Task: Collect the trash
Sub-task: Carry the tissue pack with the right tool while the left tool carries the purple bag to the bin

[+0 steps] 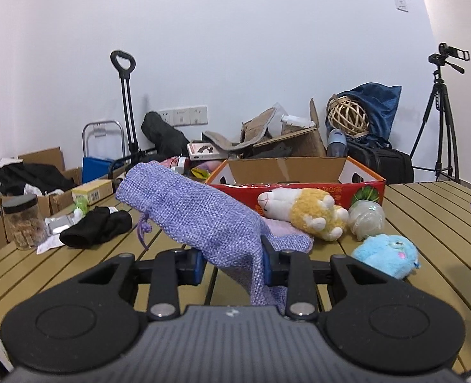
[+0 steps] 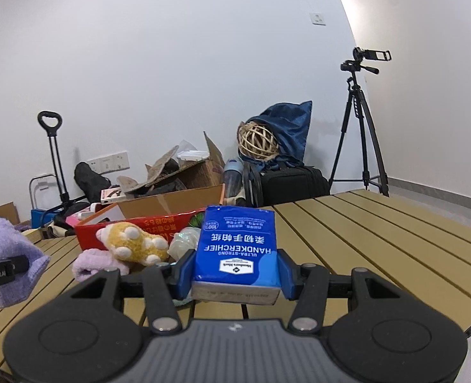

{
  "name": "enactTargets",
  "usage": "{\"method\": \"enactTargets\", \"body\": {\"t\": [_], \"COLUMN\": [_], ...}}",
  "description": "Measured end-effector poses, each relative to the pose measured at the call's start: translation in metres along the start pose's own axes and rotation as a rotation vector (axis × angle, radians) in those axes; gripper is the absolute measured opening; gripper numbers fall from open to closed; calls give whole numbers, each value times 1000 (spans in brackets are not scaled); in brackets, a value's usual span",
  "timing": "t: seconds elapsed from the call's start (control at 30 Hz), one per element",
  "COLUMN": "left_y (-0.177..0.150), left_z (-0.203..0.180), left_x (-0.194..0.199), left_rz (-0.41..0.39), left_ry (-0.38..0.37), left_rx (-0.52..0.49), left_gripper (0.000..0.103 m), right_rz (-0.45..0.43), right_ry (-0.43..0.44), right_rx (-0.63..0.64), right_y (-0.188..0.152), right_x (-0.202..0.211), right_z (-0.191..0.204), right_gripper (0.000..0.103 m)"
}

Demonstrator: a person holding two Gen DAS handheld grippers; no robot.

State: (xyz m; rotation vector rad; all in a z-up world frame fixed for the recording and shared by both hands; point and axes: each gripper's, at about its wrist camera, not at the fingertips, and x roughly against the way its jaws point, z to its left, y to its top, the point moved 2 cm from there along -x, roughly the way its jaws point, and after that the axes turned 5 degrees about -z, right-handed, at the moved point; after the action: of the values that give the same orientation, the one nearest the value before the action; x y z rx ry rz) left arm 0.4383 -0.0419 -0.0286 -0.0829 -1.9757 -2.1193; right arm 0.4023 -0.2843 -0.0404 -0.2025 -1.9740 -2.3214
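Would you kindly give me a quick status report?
Left gripper shut on purple pouch. Right gripper shut on blue tissue pack. Red box ahead, plush toys before it.

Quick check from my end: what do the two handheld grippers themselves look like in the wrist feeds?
Both match: the left gripper and right gripper have matte black linkage arms with silver pivot bolts, round black housings either side, a ribbed grey centre plate with a small logo, and blue finger pads. No cables, hands or sleeves show.

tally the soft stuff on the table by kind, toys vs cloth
plush toys: 2, yellow plush, blue plush
cloth items: 3, purple bag in the left gripper, black cloth, lilac cloth
total: 5
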Motion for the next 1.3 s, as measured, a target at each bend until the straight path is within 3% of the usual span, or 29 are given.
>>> {"method": "enactTargets", "body": {"t": [0.27,0.73,1.0,1.3], "left_y": [-8,-30,-48,-67], "left_z": [-4,6,20,37], "left_x": [32,94,121,163], "left_rz": [-40,-82,-53,-34], "left_ry": [-30,-85,-111,-126], "left_rx": [-43,-18,12,40], "left_gripper": [33,33,33,33], "right_rz": [-7,8,80,102], "right_ry": [54,106,139,154], "right_rx": [66,124,115,125], "right_y": [-1,-18,-51,-68], "right_x": [24,72,107,140], "right_z": [4,11,12,17], "right_gripper": [51,51,51,51]}}
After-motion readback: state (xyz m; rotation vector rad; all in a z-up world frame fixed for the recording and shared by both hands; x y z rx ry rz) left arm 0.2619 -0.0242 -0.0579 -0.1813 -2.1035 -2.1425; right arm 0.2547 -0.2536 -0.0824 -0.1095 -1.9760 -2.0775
